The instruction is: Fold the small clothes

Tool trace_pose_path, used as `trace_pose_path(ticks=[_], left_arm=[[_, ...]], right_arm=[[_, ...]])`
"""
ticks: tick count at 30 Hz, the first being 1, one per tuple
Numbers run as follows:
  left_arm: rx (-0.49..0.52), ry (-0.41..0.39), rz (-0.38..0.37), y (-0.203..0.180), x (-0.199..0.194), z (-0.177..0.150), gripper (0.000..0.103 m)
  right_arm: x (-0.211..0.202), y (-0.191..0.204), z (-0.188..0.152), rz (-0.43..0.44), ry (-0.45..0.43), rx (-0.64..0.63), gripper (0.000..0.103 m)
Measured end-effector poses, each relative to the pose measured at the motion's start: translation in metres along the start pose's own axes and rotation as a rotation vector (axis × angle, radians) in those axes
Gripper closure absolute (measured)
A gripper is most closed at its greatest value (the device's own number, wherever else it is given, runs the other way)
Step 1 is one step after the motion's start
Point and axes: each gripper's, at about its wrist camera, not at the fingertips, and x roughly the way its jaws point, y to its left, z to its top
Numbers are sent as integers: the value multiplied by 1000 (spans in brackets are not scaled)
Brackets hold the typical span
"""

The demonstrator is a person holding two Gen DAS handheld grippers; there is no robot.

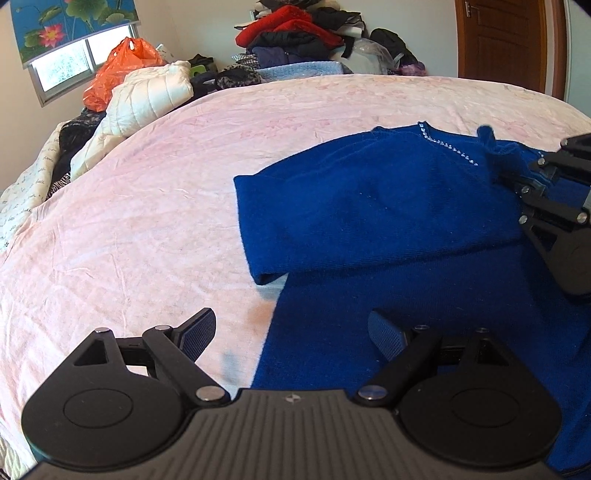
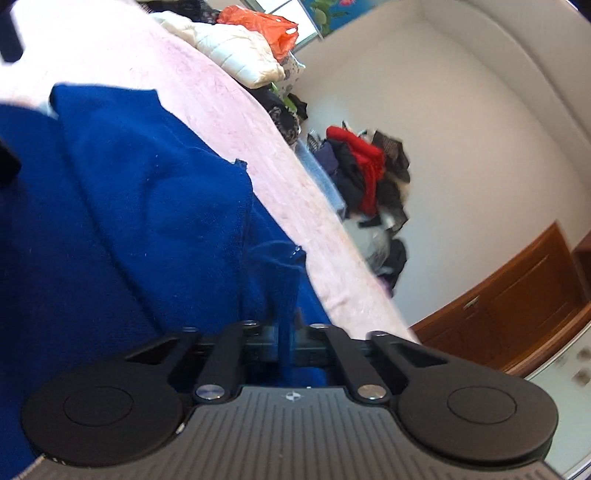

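Right tongs point(image 2: 286, 339) pinching blue knit sweater point(image 1: 369, 206), partly folded, rhinestone-trimmed neckline

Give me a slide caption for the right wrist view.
Right gripper shut on a fold of the blue sweater, over the pink bedspread.

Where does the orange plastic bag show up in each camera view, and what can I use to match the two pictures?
Left wrist view: the orange bag sits upper left, under the window, behind the white quilted jacket.
Right wrist view: the orange bag is at top centre, the picture being rolled sideways.
Shared landmark: the red garment in the clothes pile.
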Motion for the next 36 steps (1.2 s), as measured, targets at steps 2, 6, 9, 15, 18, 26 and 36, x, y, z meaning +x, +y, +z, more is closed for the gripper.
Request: trace_pose_path(ticks=[2,6,9,15,18,26,36], left_arm=[[-17,-17,4,7,-2,3,13],[-37,-66,20,17,-8,14,13],[-27,-114,48,15,-12,22,13],[-28,-167,50,5,-14,41,13],[-85,-190,129,7,-4,57,13],[-230,-81,291,36,51,81,13],[-184,-111,243,3,46,90,13]], right_arm=[[-2,-27,9,94,-9,192,100],[-8,-95,52,204,-85,504,100],[-18,-142,97,313,-185,668,99],[-52,-184,168,524,-346,771,99],[-66,-195,174,557,-392,789,99],[-25,-237,70,392,-254,1007,99],[-8,-251,-55,228,-176,1248,97]])
